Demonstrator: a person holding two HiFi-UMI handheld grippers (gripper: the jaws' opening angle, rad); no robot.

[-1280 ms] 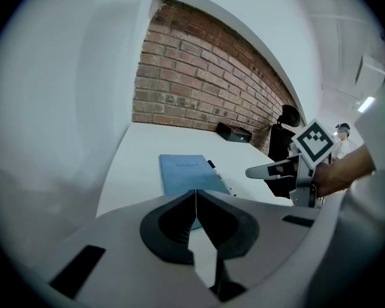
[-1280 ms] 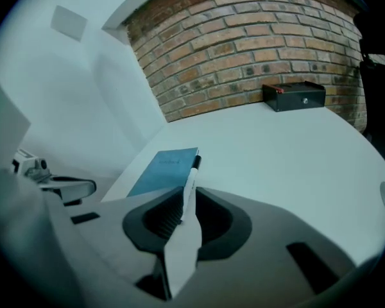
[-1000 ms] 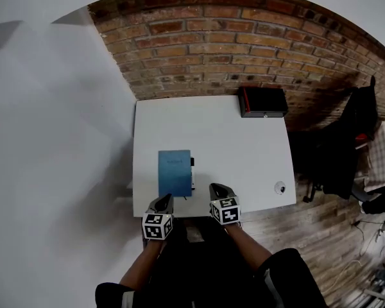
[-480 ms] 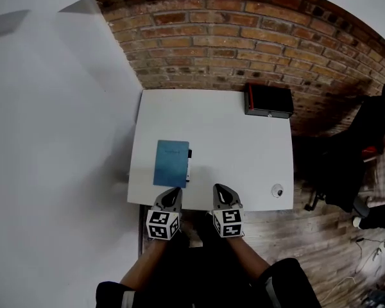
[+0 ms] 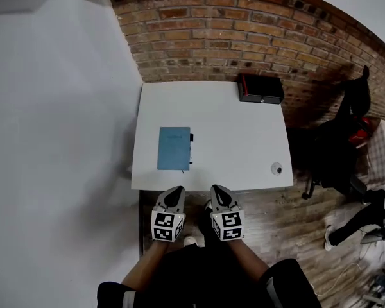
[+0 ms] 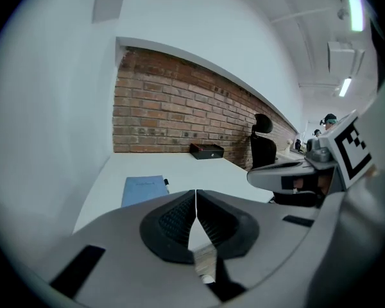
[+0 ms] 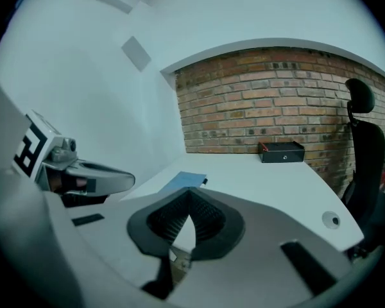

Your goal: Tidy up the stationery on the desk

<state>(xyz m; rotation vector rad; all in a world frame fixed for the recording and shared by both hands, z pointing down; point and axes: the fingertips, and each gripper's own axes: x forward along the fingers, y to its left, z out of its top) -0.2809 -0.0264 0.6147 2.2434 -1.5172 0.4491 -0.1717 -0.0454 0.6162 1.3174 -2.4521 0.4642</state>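
Note:
A blue notebook (image 5: 174,148) lies flat on the left half of the white desk (image 5: 231,133), with a black pen (image 5: 191,147) along its right edge. The notebook (image 6: 143,188) and the pen (image 6: 166,182) also show ahead in the left gripper view, and the notebook (image 7: 183,179) in the right gripper view. My left gripper (image 5: 177,192) and right gripper (image 5: 217,190) hover side by side just short of the desk's front edge, over the floor. Both are shut with nothing in them, the left gripper (image 6: 196,195) and the right gripper (image 7: 190,196) each with jaws closed together.
A black box (image 5: 260,88) stands at the desk's back right corner against the brick wall (image 5: 244,37). A round cable grommet (image 5: 277,168) sits near the front right corner. A black office chair (image 7: 362,146) is to the right; a white wall (image 5: 58,140) runs along the left.
Both grippers have drawn back from over the desk's front edge to just in front of it. The notebook and pen have not moved on the desk.

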